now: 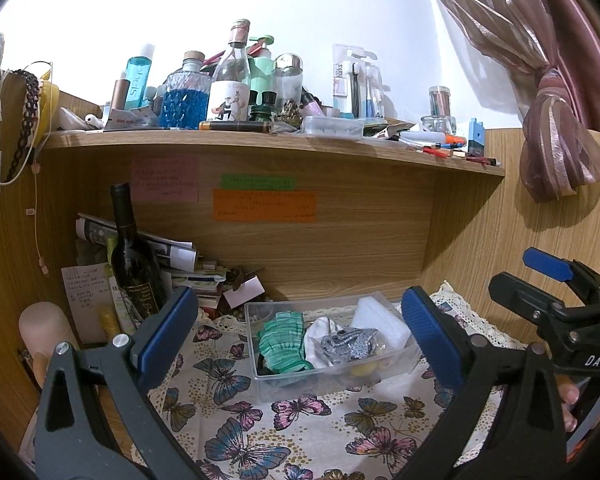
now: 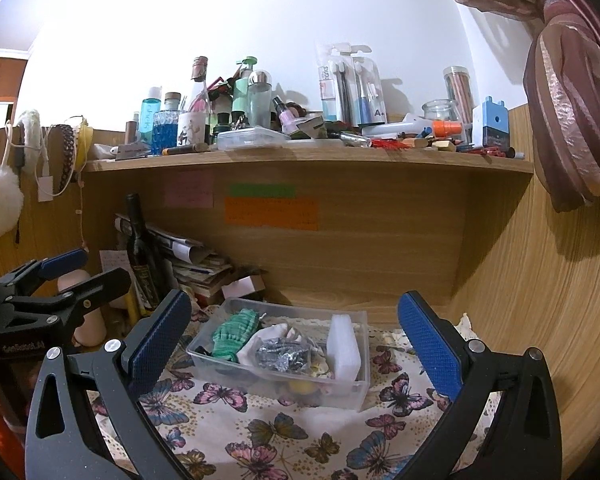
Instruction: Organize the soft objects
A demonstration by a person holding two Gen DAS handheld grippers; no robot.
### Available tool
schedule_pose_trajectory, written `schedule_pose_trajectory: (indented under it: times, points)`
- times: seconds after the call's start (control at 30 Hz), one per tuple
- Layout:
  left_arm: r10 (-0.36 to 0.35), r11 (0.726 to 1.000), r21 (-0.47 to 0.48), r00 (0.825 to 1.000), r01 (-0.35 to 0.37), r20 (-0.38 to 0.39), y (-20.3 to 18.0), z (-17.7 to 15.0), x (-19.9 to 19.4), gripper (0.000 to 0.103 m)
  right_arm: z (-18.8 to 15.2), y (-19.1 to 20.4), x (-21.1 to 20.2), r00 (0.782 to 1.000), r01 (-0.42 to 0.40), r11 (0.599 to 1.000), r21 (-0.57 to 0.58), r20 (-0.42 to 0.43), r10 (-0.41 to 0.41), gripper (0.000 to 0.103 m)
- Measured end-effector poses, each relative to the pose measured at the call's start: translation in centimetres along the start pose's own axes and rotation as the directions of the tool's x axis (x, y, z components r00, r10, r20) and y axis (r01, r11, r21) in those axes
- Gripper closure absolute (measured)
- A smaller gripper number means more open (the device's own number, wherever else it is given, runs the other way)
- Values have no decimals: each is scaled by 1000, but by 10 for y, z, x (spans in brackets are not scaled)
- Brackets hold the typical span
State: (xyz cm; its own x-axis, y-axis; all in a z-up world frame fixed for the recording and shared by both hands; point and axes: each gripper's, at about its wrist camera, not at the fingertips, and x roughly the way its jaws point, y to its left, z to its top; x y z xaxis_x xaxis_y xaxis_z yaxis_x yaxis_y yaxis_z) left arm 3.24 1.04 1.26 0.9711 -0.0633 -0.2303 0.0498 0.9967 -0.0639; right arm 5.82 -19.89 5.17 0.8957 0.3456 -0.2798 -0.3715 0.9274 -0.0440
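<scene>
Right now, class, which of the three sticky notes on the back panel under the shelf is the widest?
The orange note, lowest of the three. It spans more of the panel than the green strip directly above it or the pink note to their left.

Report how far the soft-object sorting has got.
Done, apparently: the clear bin on the butterfly cloth already holds a green knit piece, a white foam block and silvery fabric. In hand: nothing; left claw and right claw are open. Nothing soft visibly remains outside.
</scene>
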Motion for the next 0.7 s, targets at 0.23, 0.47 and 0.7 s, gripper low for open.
schedule_pose_trajectory:
  times: [0.23, 0.47, 0.7]
  points:
    - [2, 1000, 1, 1000, -2, 0, 0, 0, 0, 0, 1, 0, 1, 1000, -10, 1000, -4, 2, 10, 0]
    - [-16, 1000, -16, 1000, 15, -2, 1, 2, 1, 0, 1, 0, 1, 1000, -14, 1000, -3, 3, 14, 0]
    - [-5, 1000, -8, 1000, 5, 5, 2, 2, 3, 0, 0, 0, 0, 1000, -8, 1000, -1, 3, 8, 0]
